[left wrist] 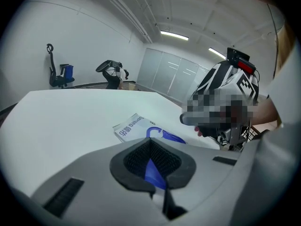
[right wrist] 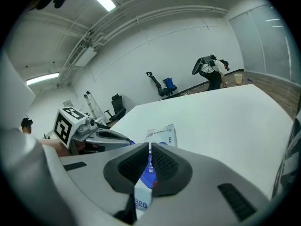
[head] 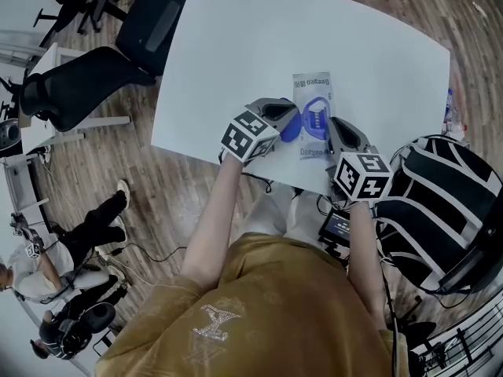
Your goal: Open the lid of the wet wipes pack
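Note:
The wet wipes pack (head: 312, 91) lies flat near the front edge of the white table (head: 236, 45), white with a blue oval opening (head: 316, 121). Its blue lid (head: 289, 129) is lifted off to the left, and my left gripper (head: 291, 121) is shut on it. In the left gripper view the blue lid (left wrist: 153, 171) shows between the closed pads, with the pack (left wrist: 130, 126) beyond. My right gripper (head: 333, 137) is shut on the pack's near right edge; the white edge (right wrist: 142, 197) shows pinched between its pads (right wrist: 162, 164). The left gripper (right wrist: 96, 136) is seen beside the pack (right wrist: 162, 134).
A black office chair (head: 86, 81) stands left of the table. A black and white striped chair (head: 448, 203) sits close on the right. A person (head: 75, 265) is seated on the wooden floor at the lower left. The far table surface is bare.

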Demonstrator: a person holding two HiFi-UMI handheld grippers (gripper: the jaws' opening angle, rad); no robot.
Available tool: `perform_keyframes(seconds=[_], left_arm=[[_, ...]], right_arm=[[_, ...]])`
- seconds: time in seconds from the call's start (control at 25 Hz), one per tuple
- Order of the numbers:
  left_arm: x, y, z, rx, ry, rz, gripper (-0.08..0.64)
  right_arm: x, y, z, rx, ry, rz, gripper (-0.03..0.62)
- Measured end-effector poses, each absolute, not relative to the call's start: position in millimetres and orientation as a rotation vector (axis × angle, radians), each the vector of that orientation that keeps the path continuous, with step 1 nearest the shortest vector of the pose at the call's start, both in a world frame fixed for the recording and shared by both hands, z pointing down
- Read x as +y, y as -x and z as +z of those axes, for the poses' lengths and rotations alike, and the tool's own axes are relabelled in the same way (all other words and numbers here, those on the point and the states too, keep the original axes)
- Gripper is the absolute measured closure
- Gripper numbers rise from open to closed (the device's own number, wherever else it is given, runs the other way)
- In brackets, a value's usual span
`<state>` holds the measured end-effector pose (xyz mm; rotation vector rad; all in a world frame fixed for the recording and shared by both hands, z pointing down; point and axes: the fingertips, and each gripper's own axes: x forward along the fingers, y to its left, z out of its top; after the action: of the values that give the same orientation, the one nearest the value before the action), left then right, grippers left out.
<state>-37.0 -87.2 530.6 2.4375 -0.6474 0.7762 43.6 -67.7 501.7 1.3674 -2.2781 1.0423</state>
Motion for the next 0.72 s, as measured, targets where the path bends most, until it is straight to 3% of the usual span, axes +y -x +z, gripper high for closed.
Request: perform_keyframes(seconds=[0.48,0.72], left_arm=[[-88,43,544,-0.649,-2.408,0.809,0.560],[-81,49,569,-0.662,-2.371,0.996,0.560]], right_arm=[[-71,-47,505,-2.265,-1.360,1.018,0.581],[-73,-49,507,-2.243,-1.371,0.994,0.581]])
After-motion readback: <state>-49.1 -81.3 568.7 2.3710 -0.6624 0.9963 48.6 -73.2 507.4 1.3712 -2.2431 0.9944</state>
